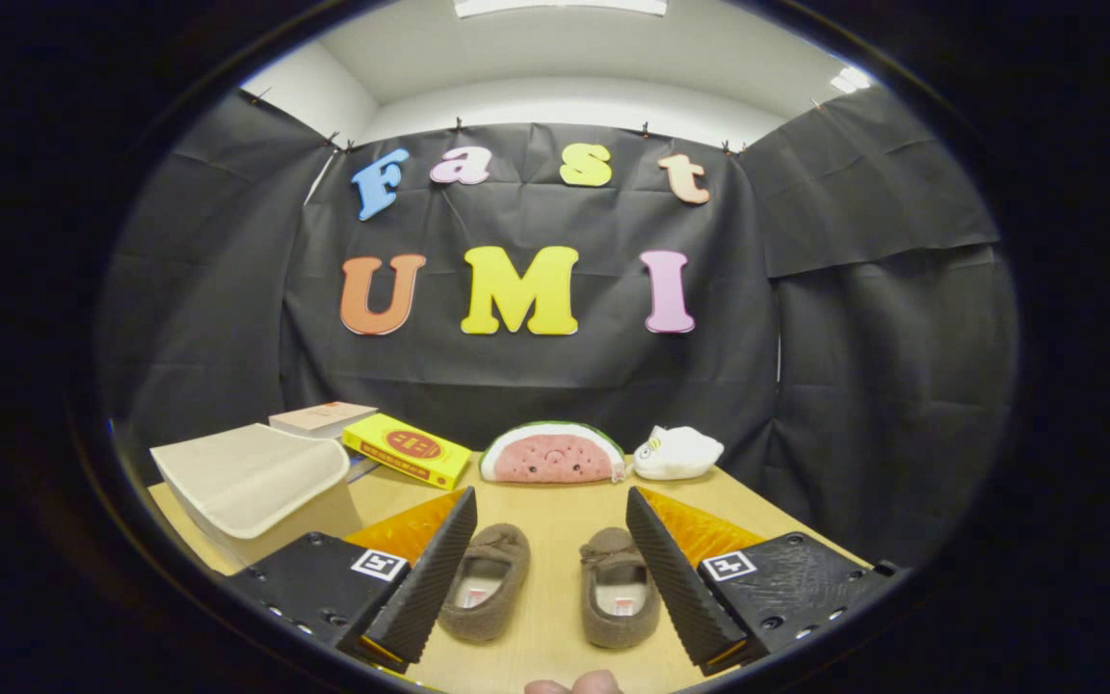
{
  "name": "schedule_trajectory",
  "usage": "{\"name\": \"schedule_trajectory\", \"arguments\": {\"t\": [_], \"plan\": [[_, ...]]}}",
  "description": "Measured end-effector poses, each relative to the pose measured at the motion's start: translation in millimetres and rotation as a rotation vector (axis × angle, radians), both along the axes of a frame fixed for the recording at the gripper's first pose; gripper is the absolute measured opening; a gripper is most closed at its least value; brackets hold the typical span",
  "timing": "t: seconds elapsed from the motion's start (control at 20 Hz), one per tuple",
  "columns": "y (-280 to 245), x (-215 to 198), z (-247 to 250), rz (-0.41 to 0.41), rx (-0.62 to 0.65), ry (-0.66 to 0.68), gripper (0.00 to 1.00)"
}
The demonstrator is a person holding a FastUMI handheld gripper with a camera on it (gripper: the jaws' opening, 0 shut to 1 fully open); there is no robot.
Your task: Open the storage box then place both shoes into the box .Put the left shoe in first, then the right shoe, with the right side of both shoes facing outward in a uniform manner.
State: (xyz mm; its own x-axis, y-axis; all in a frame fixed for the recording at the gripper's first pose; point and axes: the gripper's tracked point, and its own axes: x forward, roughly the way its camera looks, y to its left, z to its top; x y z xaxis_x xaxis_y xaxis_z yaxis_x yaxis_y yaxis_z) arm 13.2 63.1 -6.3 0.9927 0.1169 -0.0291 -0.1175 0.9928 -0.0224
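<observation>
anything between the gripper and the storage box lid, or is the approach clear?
Nothing visible blocks it. The gripper is open, with both shoes on the table between its fingers. The storage box sits apart, beyond the left finger, lid closed, with bare table between them.

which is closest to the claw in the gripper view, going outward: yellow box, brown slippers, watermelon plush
The claw is open.
1. Brown slippers, side by side on the table between the fingers.
2. Watermelon plush, straight ahead beyond the slippers.
3. Yellow box, ahead to the left; roughly level with the plush, too close to call.
</observation>
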Motion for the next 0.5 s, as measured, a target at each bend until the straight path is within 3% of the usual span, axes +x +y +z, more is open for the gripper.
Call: {"name": "schedule_trajectory", "arguments": {"t": [0.5], "plan": [[112,9,-15,0.235,0.123,0.056,0.95]]}}
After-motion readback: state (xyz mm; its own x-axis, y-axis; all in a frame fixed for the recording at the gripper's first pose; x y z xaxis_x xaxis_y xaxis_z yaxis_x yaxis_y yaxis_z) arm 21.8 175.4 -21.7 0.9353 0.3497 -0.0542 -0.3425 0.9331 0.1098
